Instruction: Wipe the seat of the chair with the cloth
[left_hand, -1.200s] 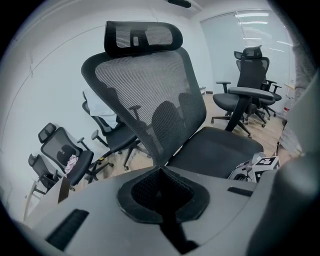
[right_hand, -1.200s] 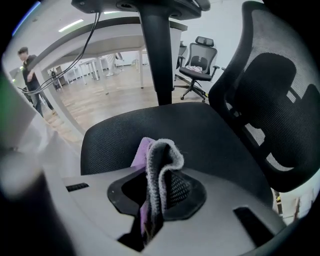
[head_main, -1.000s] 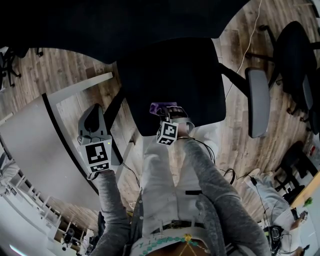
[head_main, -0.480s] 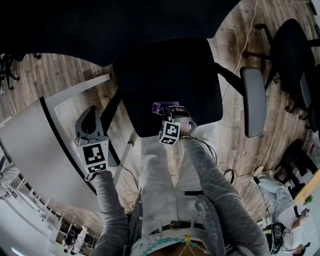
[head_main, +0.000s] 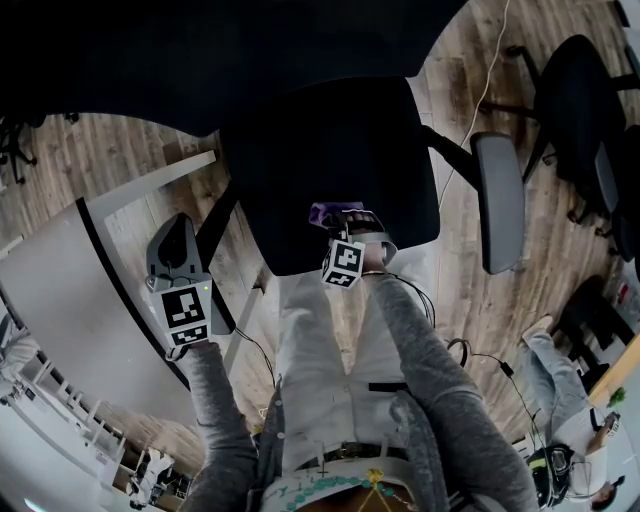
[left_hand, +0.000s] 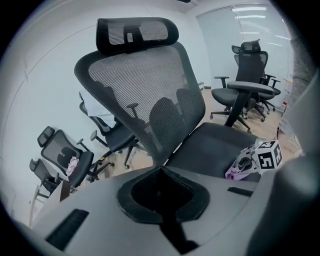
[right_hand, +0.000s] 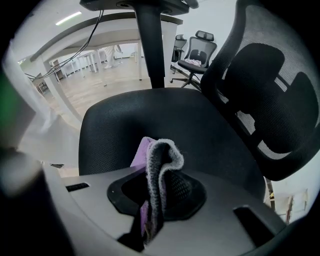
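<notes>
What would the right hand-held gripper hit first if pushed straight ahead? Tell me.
The right hand-held gripper would probably hit the chair seat first, just beyond the cloth it clamps. The backrest stands off to the right. Depth is unclear.

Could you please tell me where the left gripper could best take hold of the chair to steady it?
Probably the backrest rim: a thin edge facing the left gripper, narrow enough for its jaws once they open. Come from the person's left, jaws across the rim. The armrest pad looks too broad.
</notes>
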